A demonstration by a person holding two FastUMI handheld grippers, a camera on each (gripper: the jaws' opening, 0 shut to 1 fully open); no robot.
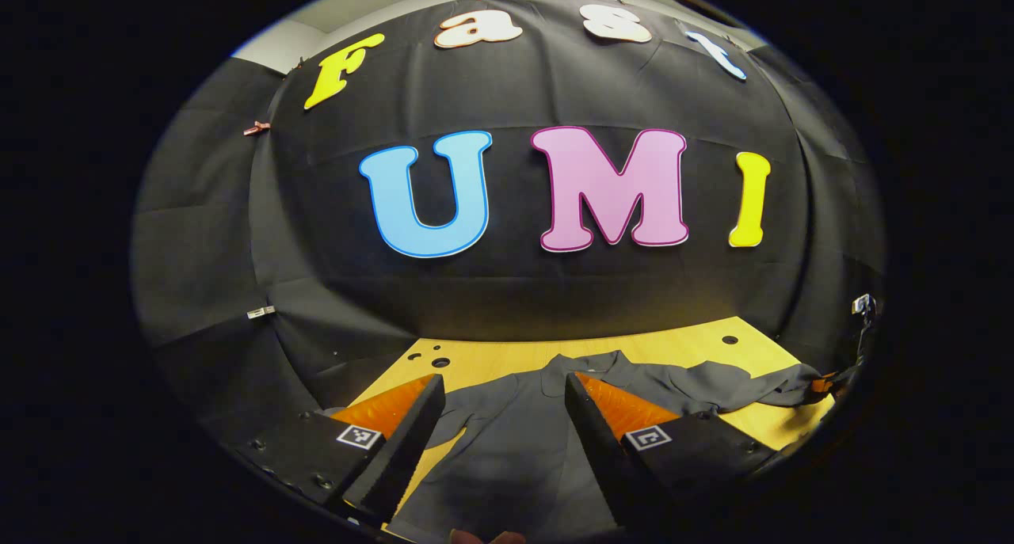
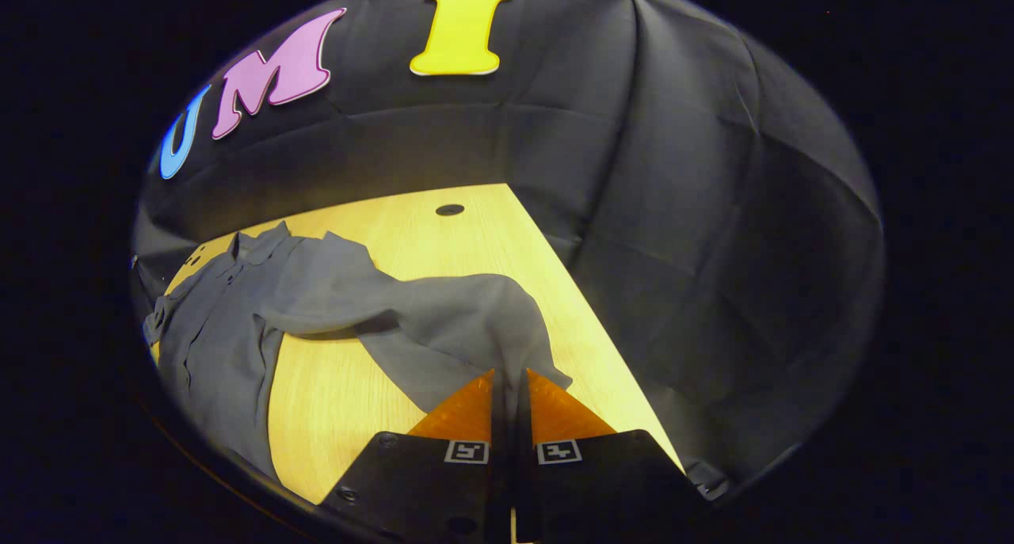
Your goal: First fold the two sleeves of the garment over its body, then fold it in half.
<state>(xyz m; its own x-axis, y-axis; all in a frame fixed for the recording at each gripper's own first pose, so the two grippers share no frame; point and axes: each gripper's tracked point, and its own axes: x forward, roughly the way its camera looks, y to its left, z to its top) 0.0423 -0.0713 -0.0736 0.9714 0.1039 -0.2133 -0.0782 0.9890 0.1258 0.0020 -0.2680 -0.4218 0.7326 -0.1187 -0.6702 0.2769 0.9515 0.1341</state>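
So the right gripper (image 2: 508,386) has its two fingers pinched together on the cuff end of the long grey fabric sleeve (image 2: 444,314), and that sleeve is lifted a bit off the pale yellow wooden tabletop (image 2: 444,243), draping back toward the body of the dark grey button-up shirt (image 2: 214,330). That's the relation that matters: in the right gripper view the shirt body lies up and to the left of the claw, and the sleeve's long axis runs from the pinch point back to the shoulder, so folding it over looks like a carry along that line toward the body.

The left gripper (image 1: 503,405) hovers with its fingers spread wide and nothing between them, right over the shirt body, collar end pointing away toward the wall. It's the nearer one to the torso, but the right one's got the sleeve already.

The garment lies spread across the table, with a few small round holes (image 1: 730,340) in the board. Black cloth wall (image 2: 673,211) closes in behind and beside the table.
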